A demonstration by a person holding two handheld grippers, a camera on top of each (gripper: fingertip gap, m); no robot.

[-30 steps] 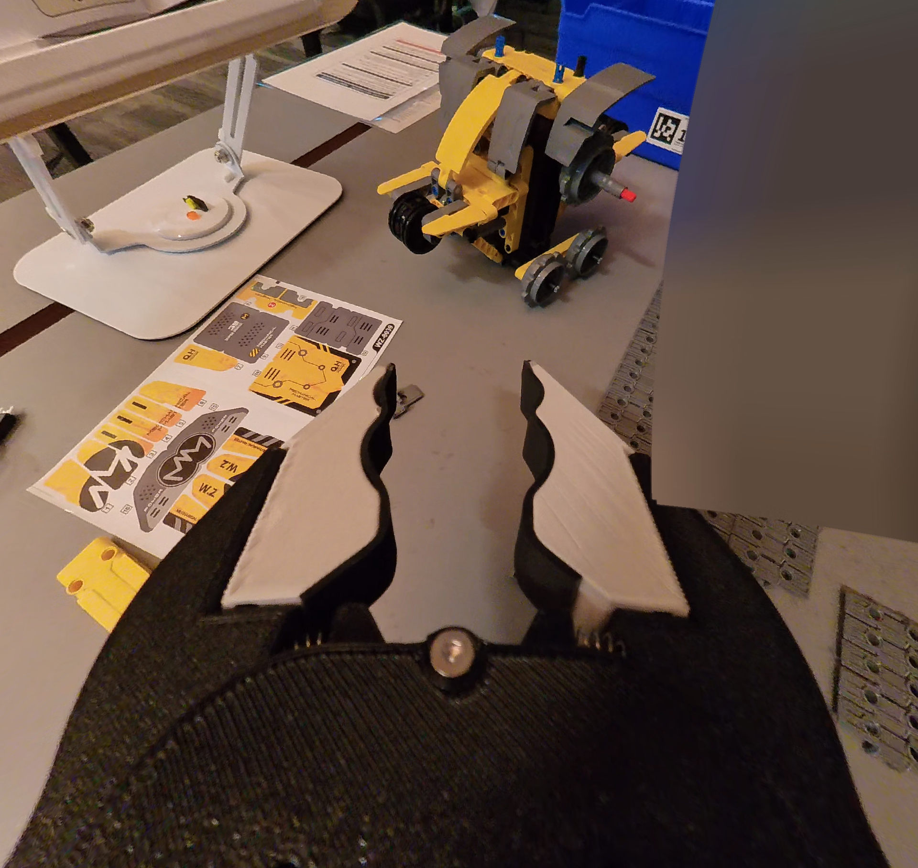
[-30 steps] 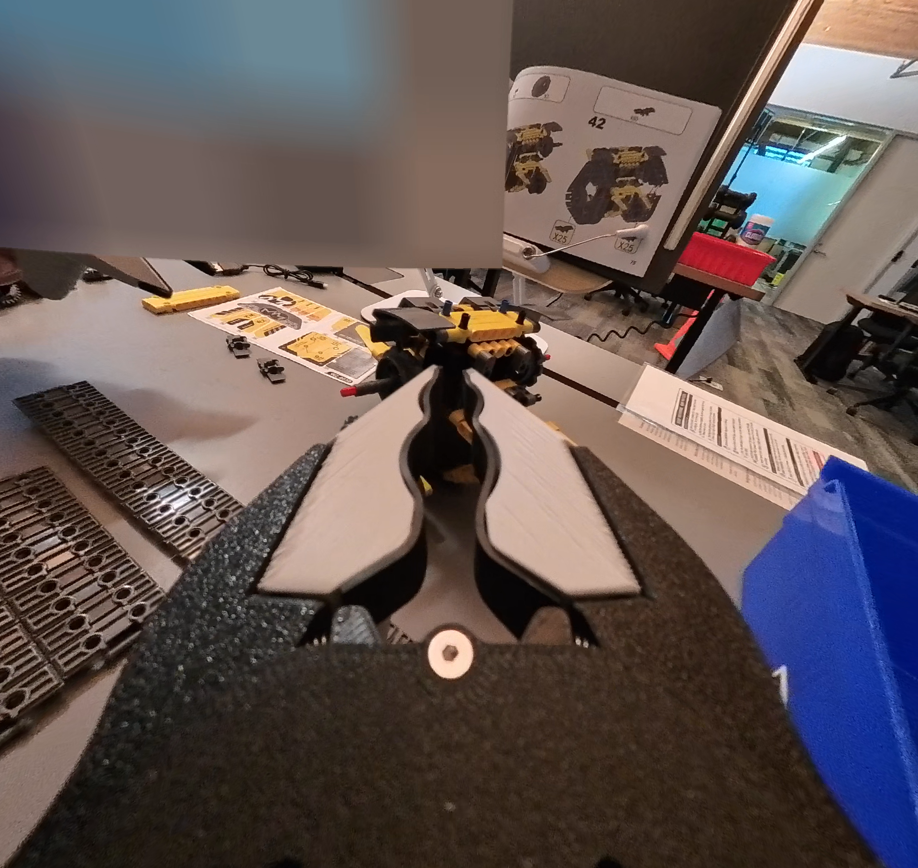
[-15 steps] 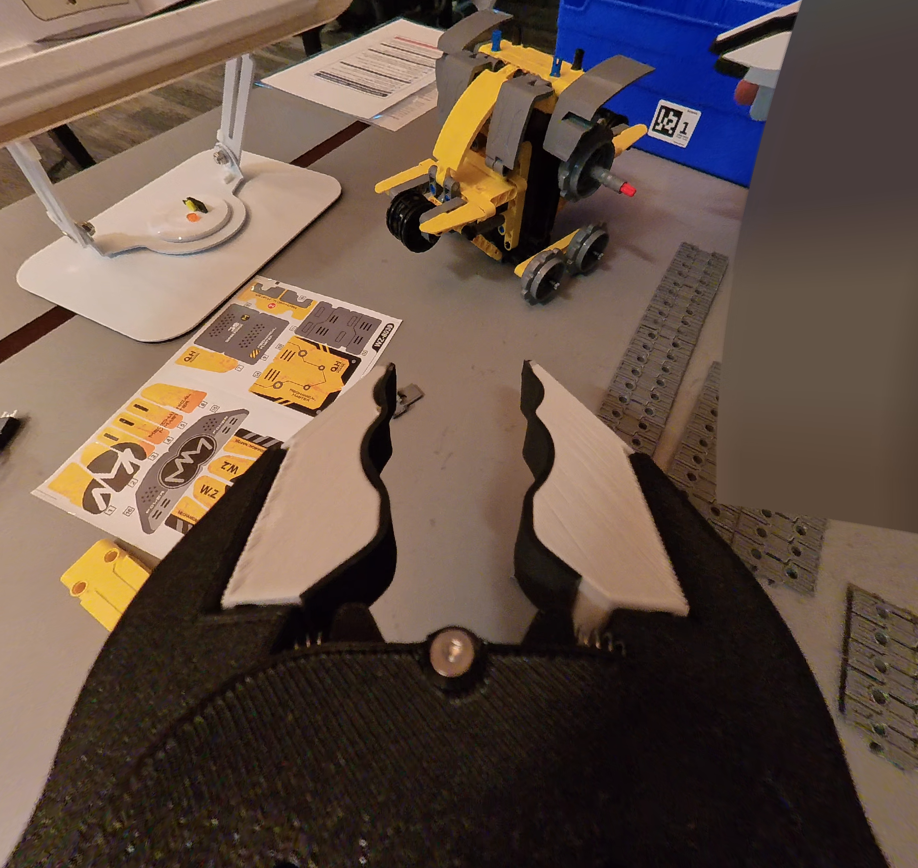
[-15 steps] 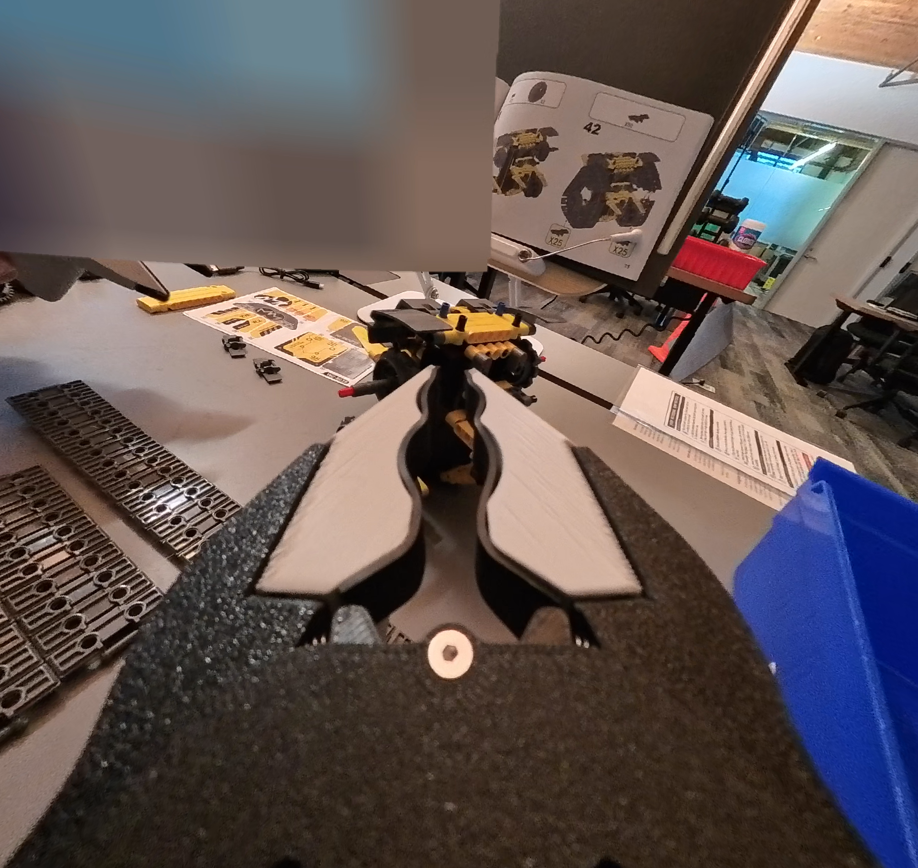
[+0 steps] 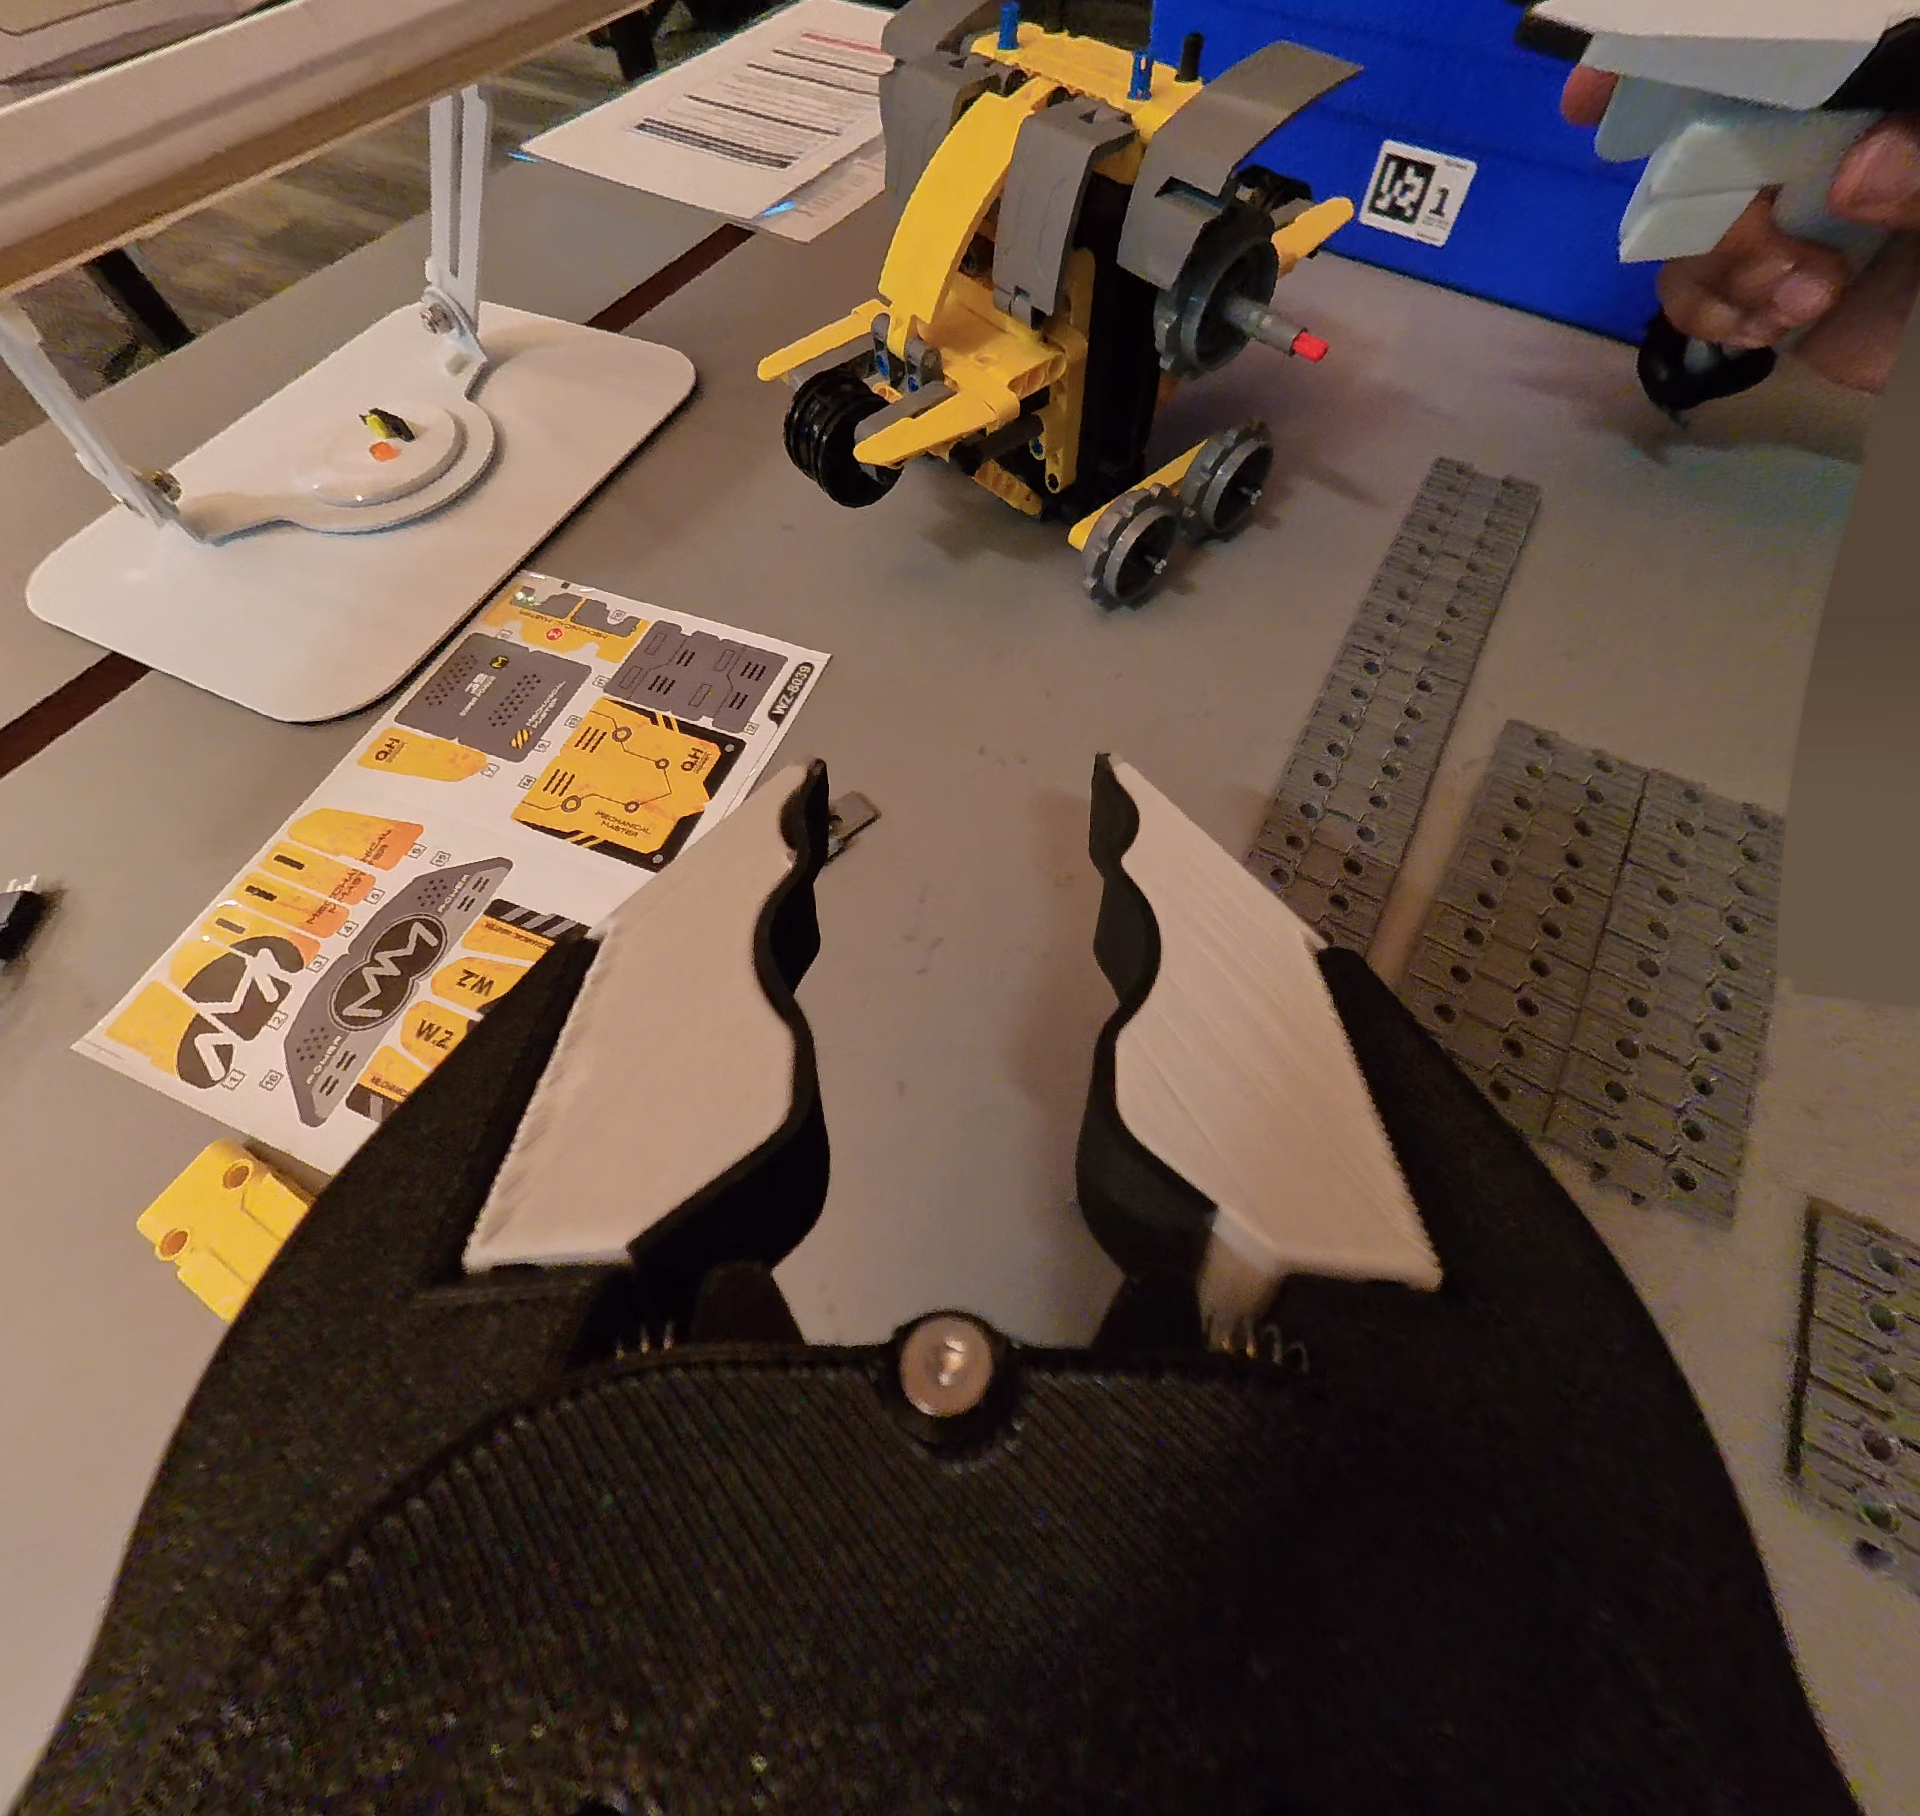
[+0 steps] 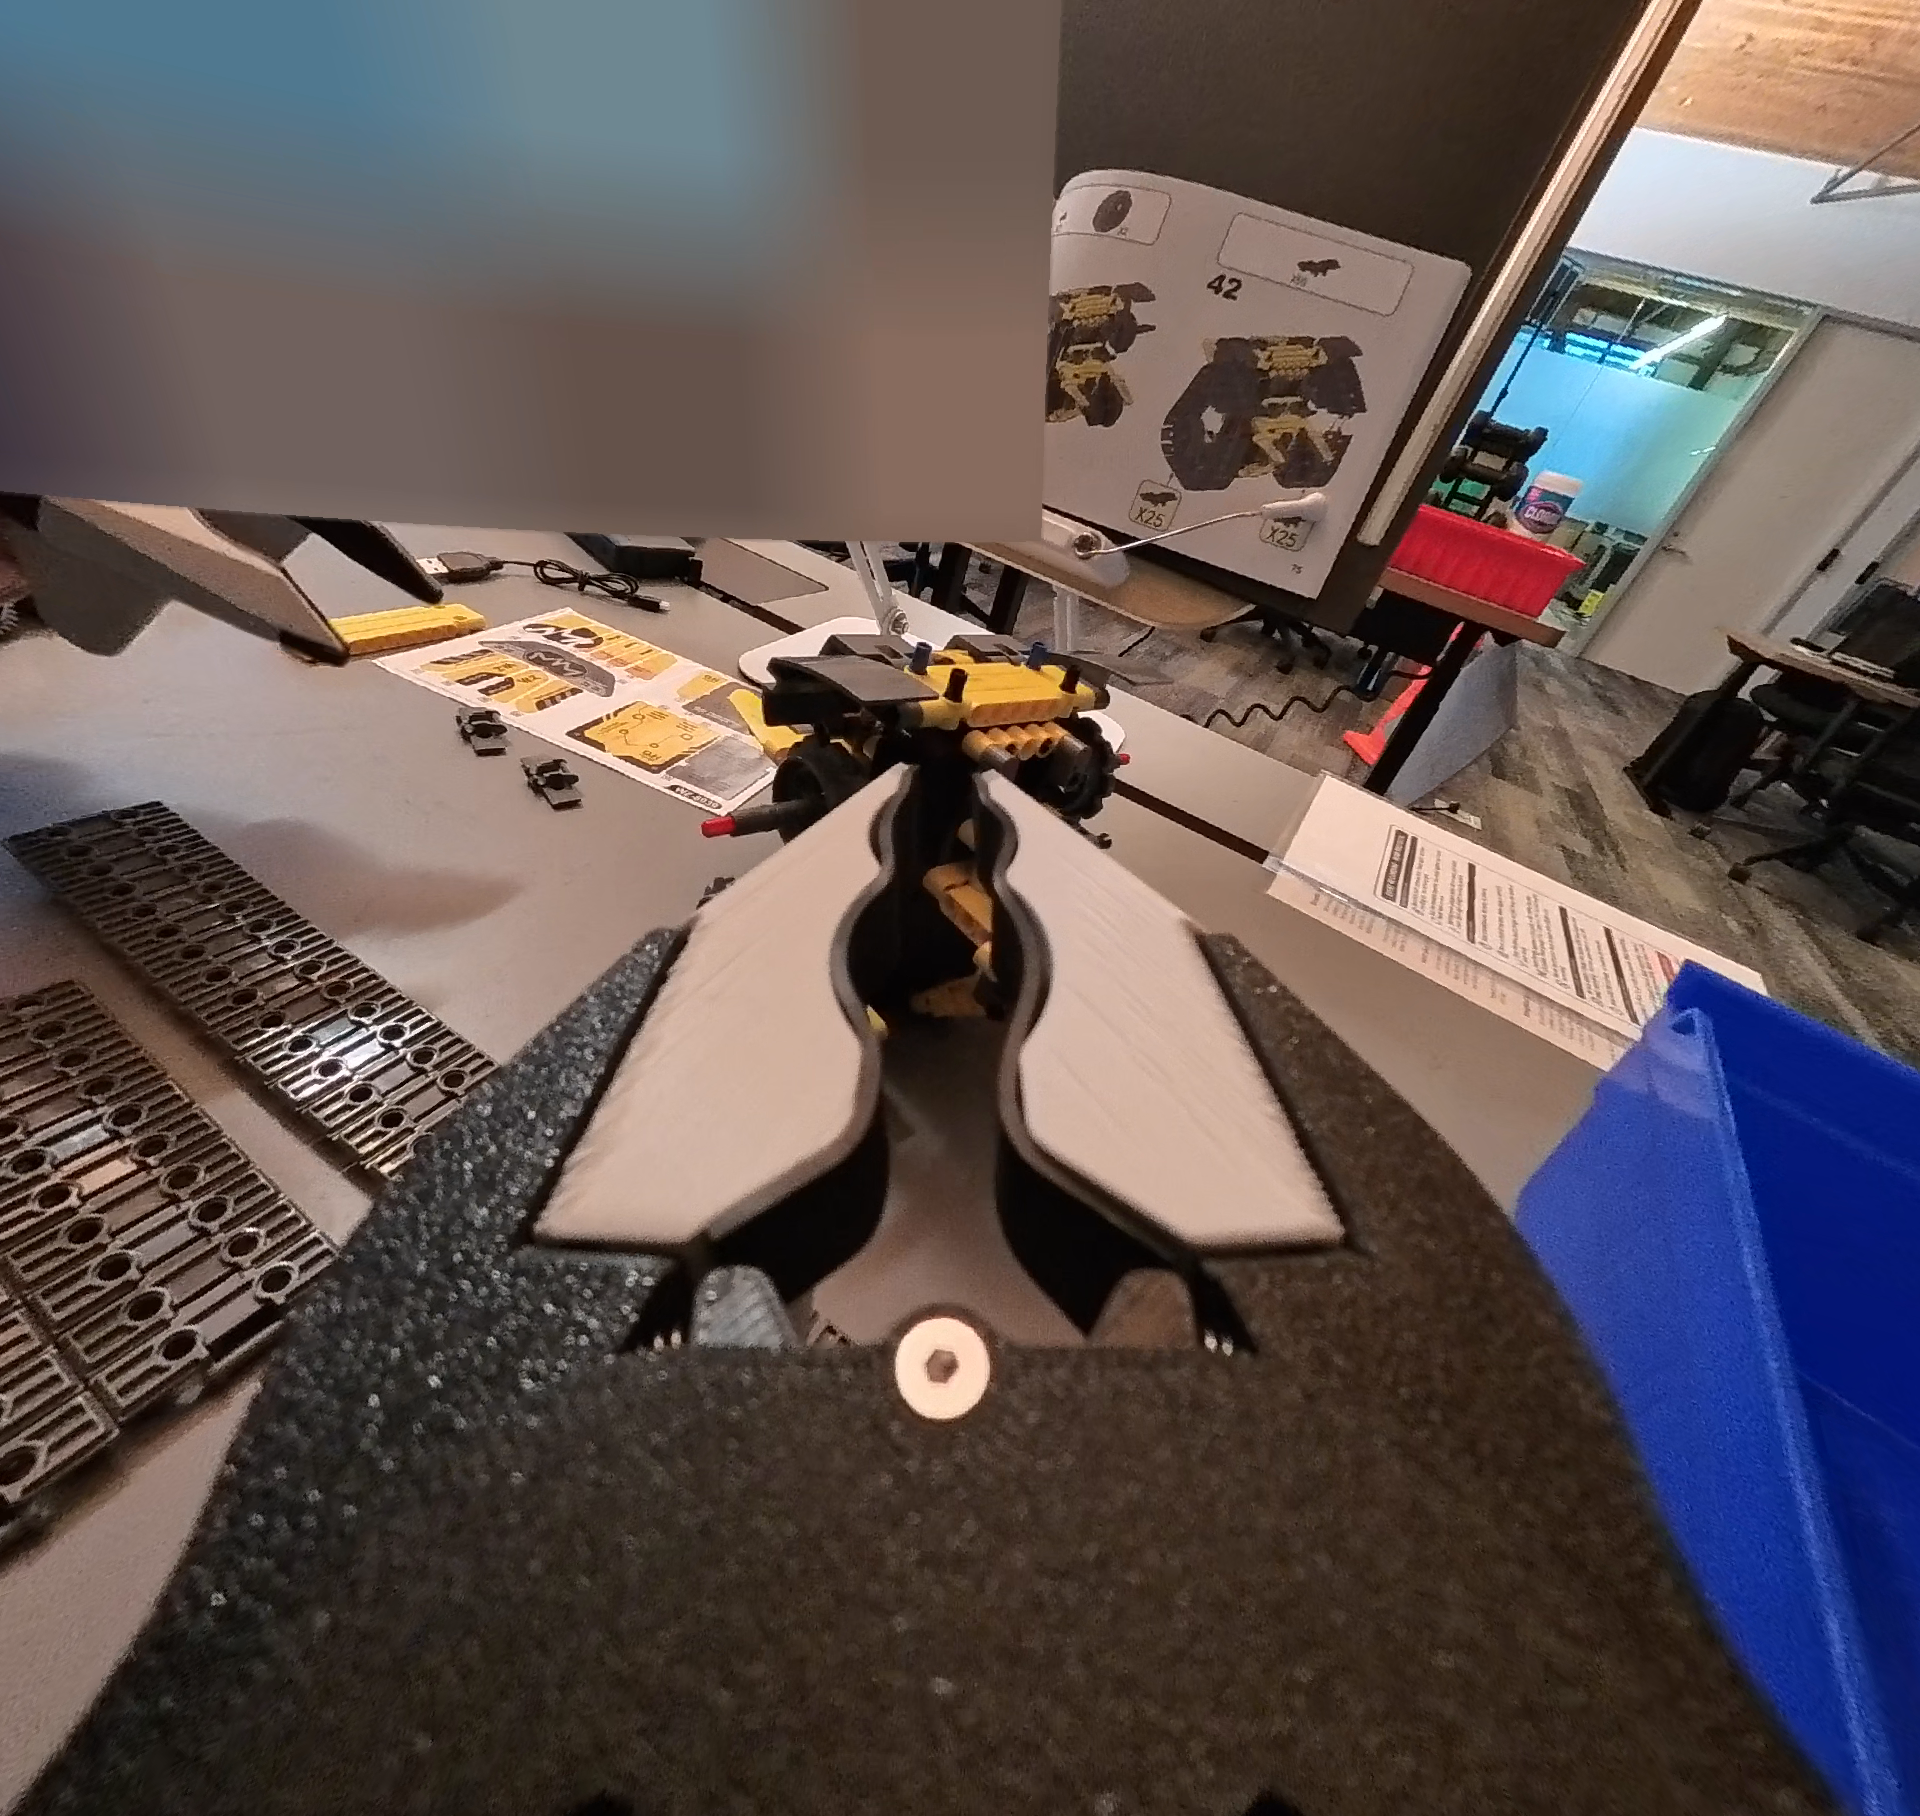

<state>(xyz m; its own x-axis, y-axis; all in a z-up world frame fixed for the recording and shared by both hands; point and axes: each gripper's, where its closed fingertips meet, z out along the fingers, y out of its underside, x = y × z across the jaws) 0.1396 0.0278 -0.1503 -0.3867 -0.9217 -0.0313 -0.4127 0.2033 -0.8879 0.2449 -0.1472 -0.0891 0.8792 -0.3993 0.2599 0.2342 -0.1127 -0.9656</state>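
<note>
Yellow brick vehicle [image 5: 1049,291], grey panels, black wheels

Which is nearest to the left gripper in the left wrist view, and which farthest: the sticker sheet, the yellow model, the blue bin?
From the left gripper:
1. Sticker sheet, beside its left finger.
2. Yellow model, ahead, mid-table.
3. Blue bin, behind the model, far right.

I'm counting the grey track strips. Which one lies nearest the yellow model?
The single narrow strip, angled toward the yellow model; the wider slabs sit farther back.
</note>
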